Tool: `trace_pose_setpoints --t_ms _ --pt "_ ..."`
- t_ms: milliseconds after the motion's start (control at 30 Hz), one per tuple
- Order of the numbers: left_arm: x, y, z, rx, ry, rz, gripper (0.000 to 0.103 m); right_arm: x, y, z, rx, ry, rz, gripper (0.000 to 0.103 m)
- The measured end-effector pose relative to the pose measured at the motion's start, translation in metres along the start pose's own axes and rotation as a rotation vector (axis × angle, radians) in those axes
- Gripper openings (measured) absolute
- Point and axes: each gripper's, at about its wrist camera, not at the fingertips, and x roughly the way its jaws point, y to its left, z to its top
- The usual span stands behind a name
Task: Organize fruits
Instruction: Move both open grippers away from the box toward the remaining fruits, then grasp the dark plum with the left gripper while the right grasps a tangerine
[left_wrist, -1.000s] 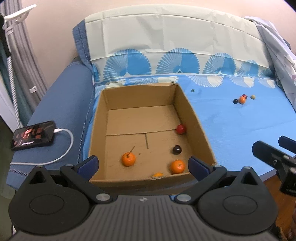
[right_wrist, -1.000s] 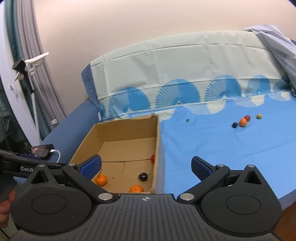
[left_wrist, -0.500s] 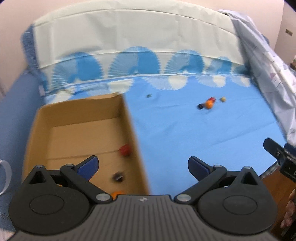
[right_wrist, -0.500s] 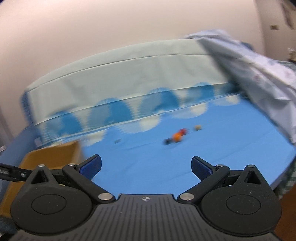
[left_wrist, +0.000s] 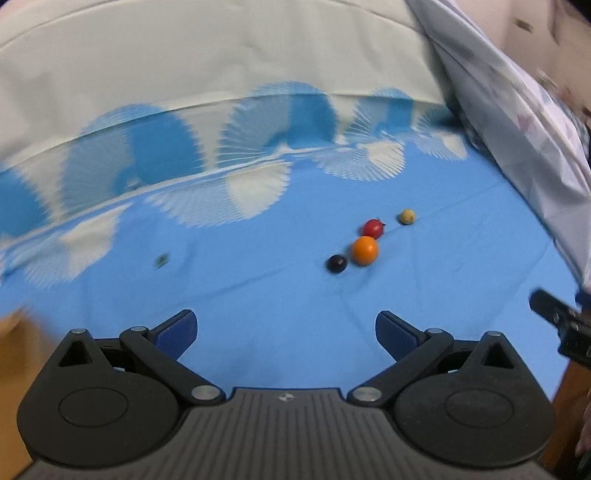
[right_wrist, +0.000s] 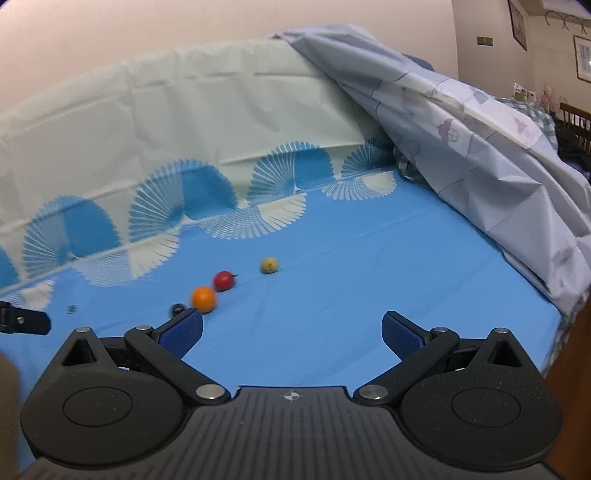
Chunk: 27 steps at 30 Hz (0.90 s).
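Four small fruits lying in a loose row on the blue bed sheet (left_wrist: 258, 295): black fruit (left_wrist: 336, 263), orange fruit (left_wrist: 365, 250), red fruit (left_wrist: 372, 228), yellowish fruit (left_wrist: 407, 216). Orange one touching or almost touching the red one, black one just beside it, yellowish one a little apart. Only a blurred brown edge of the cardboard box (left_wrist: 11, 332) visible at far left.

Left tongs (left_wrist: 286, 330) spread wide, nothing between the pads, aimed toward the fruits but not near them. Right tongs (right_wrist: 291, 330) also spread and empty, the black fruit (right_wrist: 177, 308) partly hidden behind the left pad.

Probably the approach step for the next pick. Next move: going forward and down over one fruit, likely the black or orange one, then a soft closing. Round fruits, so easy to roll away on the sheet.
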Motion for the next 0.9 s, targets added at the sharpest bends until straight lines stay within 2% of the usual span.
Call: trace_pose_setpoints --t_ms 133,300,400,467,533,567,633,667,700,767,900 --pt "0.074 -0.014 0.015 0.129 0.043 -0.034 0.103 0.065 0.009 0.004 -0.092 0.025 0.030 0.102" --pt "0.140 -0.018 0.031 0.151 0.083 -0.101 0.102 0.137 0.026 -0.004 -0.219 0.077 0.089 0.102" --pt "0.165 -0.025 0.040 0.176 0.088 -0.137 0.098 0.164 0.032 -0.009 -0.228 0.108 0.101 0.102" --pt "0.176 -0.030 0.043 0.207 0.092 -0.160 0.090 0.176 0.033 -0.011 -0.209 0.113 0.119 0.102" --pt "0.183 -0.033 0.044 0.231 0.102 -0.184 0.074 0.181 0.035 -0.013 -0.210 0.104 0.149 0.102" --pt "0.186 -0.033 0.044 0.232 0.109 -0.195 0.070 0.184 0.037 -0.014 -0.220 0.099 0.162 0.102" --pt "0.191 -0.031 0.044 0.228 0.113 -0.211 0.047 0.189 0.042 -0.016 -0.247 0.091 0.186 0.102" --pt "0.192 -0.029 0.044 0.226 0.110 -0.212 0.041 0.191 0.044 -0.016 -0.259 0.089 0.199 0.102" --pt "0.192 -0.026 0.044 0.219 0.105 -0.224 0.025 0.194 0.048 -0.018 -0.273 0.088 0.212 0.102" --pt "0.190 -0.019 0.044 0.202 0.098 -0.233 0.026 0.198 0.055 -0.019 -0.294 0.085 0.229 0.102" --pt "0.184 -0.002 0.043 0.202 0.089 -0.199 0.026 0.208 0.075 -0.022 -0.323 0.074 0.253 0.102"
